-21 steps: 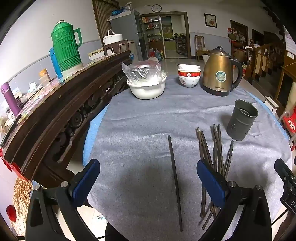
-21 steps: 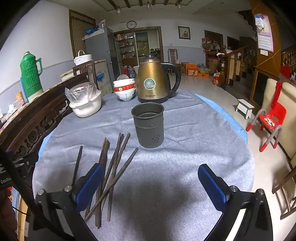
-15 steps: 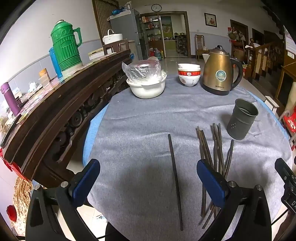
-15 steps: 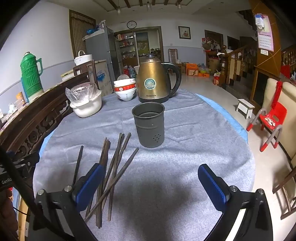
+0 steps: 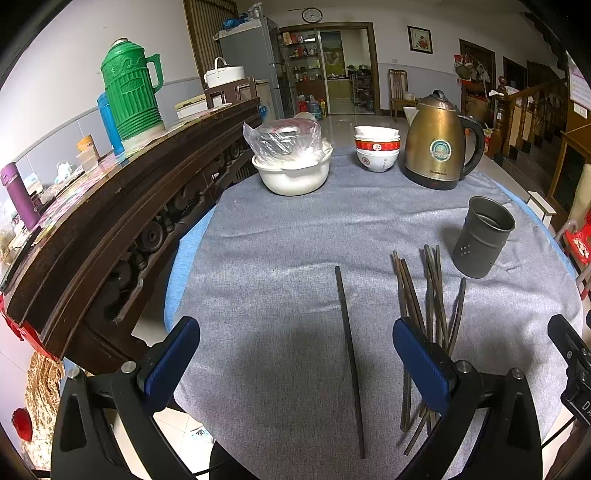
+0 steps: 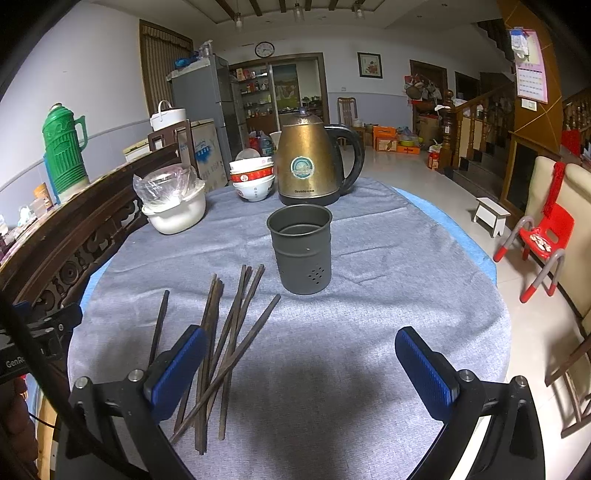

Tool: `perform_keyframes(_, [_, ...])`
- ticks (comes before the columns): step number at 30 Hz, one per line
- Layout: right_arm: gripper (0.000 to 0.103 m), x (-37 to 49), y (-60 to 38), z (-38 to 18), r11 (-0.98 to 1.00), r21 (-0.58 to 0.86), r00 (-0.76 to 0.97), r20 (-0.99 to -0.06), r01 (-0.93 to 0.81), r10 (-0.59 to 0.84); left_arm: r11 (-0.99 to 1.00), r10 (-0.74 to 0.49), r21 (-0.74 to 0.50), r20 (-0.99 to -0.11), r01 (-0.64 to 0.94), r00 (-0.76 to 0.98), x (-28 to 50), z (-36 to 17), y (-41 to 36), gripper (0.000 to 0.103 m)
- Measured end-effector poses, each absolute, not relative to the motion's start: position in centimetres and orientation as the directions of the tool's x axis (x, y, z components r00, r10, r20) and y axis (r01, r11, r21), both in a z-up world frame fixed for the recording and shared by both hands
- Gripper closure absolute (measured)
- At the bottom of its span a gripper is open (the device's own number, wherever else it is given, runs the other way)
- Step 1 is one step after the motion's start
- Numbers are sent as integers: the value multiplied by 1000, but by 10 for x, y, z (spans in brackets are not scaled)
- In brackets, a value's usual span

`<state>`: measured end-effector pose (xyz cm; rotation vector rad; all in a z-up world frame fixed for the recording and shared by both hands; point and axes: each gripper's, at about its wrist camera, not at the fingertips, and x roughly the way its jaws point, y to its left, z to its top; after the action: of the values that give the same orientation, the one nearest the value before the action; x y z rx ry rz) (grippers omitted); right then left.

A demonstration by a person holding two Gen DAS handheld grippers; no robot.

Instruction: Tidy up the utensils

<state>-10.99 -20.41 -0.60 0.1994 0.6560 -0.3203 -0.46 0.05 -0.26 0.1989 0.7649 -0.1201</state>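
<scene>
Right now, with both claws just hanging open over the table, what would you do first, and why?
Probably lower the left gripper onto the single chopstick: it lies apart from the pile of chopsticks, between that gripper's open jaws. The holder cup stands upright and empty; the right gripper holds nothing.

I see a big open room with pale walls (image 6: 92, 74) and a glossy light tile floor (image 6: 424, 177). A round clock (image 6: 264, 49) hangs over a wide doorway (image 6: 295, 92) — shelves of goods show beyond it. A framed picture (image 6: 369, 65) sits to its right, and a grey fridge (image 6: 207, 103) stands to its left. On my left runs a dark carved wooden sideboard (image 5: 110, 221). To the right I make out a wooden staircase railing (image 6: 476, 122), a wall calendar (image 6: 532, 77), a small white stool (image 6: 493, 214) and a red child's chair (image 6: 546, 236). Ceiling beams (image 6: 295, 5) carry small lamps — the light looks dim.
</scene>
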Motion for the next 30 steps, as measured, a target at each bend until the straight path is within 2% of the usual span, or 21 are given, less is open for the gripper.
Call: perform_keyframes(30, [0,-97,-203,-9,938,74,737,-640,339,-216,975,-41,125,-718,186,695,6,-12,1,0])
